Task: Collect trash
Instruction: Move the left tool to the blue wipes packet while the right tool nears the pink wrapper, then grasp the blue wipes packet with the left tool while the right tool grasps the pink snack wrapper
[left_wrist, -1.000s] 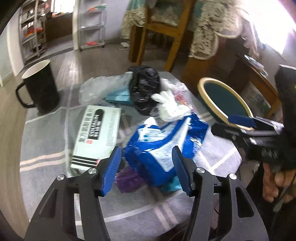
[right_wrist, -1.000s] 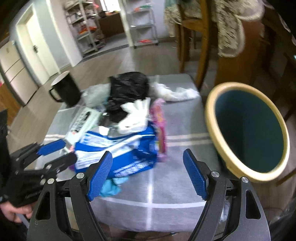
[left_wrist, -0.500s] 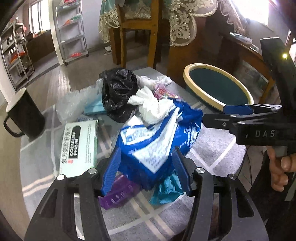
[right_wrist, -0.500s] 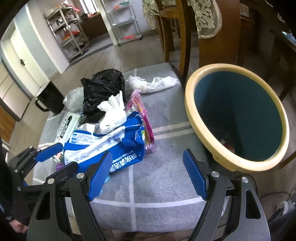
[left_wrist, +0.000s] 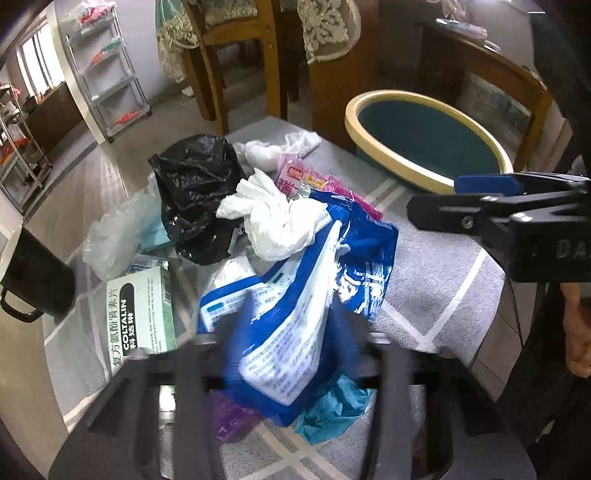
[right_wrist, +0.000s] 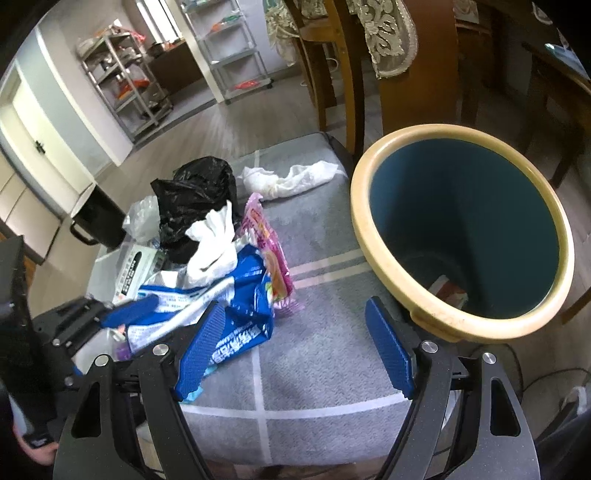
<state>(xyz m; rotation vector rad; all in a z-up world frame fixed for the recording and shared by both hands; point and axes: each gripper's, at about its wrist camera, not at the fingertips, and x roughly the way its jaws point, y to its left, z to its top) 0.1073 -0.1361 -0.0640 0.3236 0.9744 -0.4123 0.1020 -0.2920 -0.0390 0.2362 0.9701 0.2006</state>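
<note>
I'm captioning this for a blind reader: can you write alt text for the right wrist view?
The open right gripper hovers over a grey striped tablecloth, between a crumpled blue-and-white plastic package atop a trash pile and a round teal bin with a cream rim.

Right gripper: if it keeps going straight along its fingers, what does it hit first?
Probably the bare grey tablecloth. The right gripper is open with nothing between its fingers; the blue wrapper lies left of that line, the bin right. Depth is uncertain.
</note>
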